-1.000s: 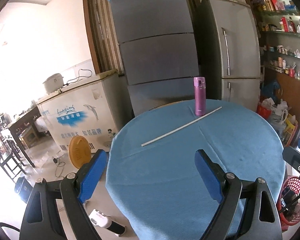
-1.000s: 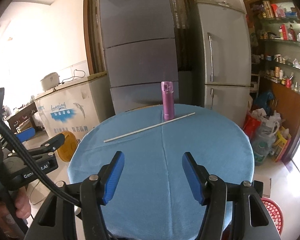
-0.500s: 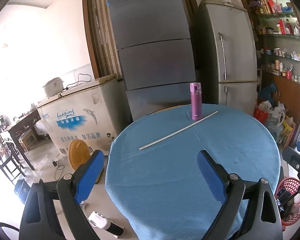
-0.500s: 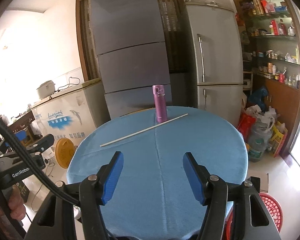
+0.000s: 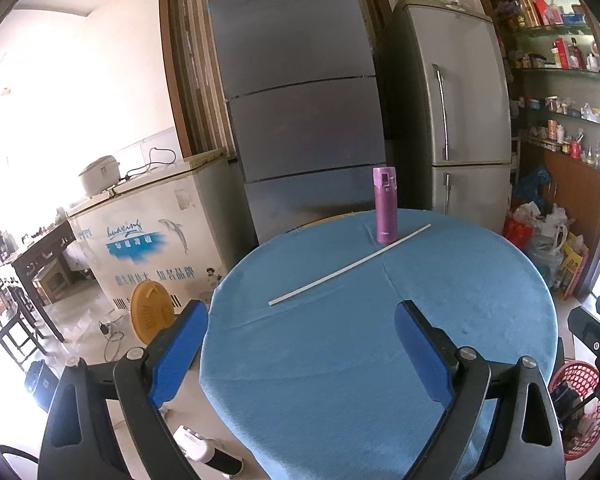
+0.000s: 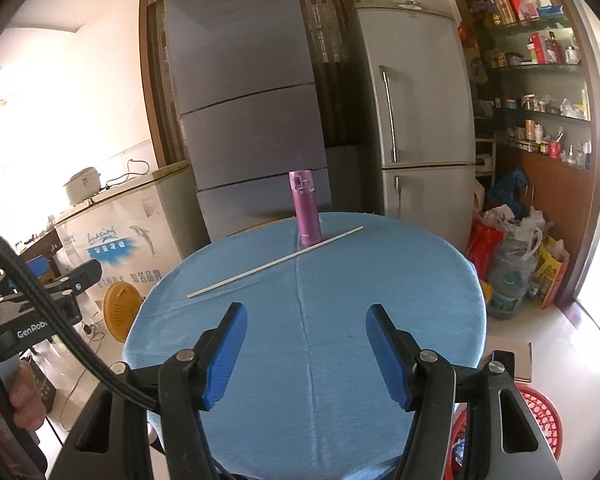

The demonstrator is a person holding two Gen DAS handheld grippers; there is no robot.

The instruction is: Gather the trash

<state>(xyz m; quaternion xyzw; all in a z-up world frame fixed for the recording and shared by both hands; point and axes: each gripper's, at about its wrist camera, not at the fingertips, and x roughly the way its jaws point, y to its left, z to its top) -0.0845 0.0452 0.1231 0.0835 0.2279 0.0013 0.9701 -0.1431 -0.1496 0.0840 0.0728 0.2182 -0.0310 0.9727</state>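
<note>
My left gripper has its blue-padded fingers spread wide with nothing between them; it hangs over the near left edge of the round tabletop, the left finger out past the rim above the floor. My right gripper is just as wide apart and just as empty, its fingers held over the near middle of the same blue-covered tabletop.

Farther across the cloth lies a long thin white stick, running diagonally from nearer left to farther right. In the right wrist view the stick sits well beyond both pads, untouched. At its far end, just behind it, stands an upright purple flask; from the right gripper the flask looks close to centre at the far rim.

A red mesh basket stands on the floor by the near right side of the tabletop, with some dark items inside; I see its rim low at the right of my right view too.

Behind the tabletop stand a tall grey fridge and a silver fridge to its right. A white chest freezer sits to the left, a yellow fan on the floor before it. Bags are piled on the floor at the far right below stocked shelves.
</note>
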